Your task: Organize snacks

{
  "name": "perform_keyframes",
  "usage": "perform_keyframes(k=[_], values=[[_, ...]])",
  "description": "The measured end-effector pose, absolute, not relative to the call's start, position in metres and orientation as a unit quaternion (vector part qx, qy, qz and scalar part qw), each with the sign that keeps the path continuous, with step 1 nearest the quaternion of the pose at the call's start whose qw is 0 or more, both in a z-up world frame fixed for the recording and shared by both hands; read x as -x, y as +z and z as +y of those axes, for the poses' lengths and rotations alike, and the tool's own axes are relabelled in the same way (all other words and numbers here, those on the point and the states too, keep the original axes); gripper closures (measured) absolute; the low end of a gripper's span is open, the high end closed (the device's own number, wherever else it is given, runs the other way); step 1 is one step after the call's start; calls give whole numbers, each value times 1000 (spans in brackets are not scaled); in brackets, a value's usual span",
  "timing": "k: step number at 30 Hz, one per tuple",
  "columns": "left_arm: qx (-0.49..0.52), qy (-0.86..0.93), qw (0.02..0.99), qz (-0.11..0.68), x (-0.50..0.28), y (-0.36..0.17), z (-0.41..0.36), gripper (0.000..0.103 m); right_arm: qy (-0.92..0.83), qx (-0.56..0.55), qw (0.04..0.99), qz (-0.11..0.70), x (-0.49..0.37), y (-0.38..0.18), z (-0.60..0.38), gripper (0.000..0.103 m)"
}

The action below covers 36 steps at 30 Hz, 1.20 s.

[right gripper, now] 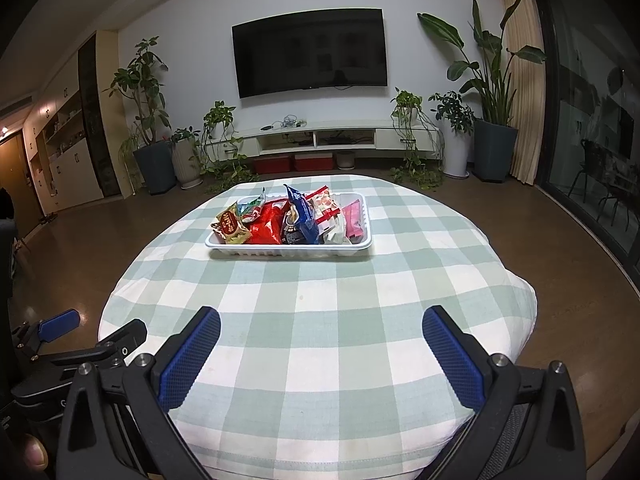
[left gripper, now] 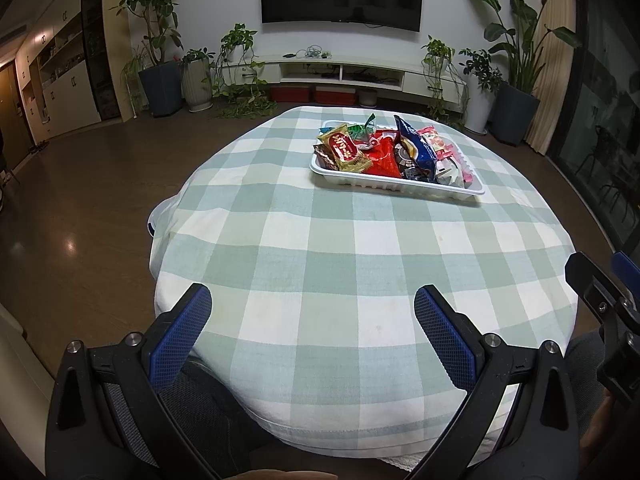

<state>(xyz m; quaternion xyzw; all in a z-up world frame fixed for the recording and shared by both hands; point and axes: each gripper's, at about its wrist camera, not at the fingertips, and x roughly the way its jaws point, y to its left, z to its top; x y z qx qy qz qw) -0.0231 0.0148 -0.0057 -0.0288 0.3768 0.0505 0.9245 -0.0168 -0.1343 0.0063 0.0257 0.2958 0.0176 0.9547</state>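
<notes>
Left gripper [left gripper: 312,320] and right gripper [right gripper: 320,340]: both released, empty, at near table edge. Snacks [right gripper: 280,220] all piled in white tray [right gripper: 288,249], far side. Step: apparently final/idle; next, approx. none needed.

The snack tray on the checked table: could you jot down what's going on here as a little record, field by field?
surface: round table under a green and white checked cloth
tray: white tray, toward the far side of the table
contents: mixed wrapped snacks piled inside, including a red bag, a blue bag, a gold and red packet and a pink packet
left hand-held gripper: open, empty, at the near edge
right hand-held gripper: open, empty, at the near edge
background: wall television, potted plants
</notes>
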Motion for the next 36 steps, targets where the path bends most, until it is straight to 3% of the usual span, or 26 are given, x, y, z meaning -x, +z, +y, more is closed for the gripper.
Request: perform_keyframes(k=[36], values=[[28,52,924,378,23,-7,15,0,14,-21,951,307,18,0,-143,0]])
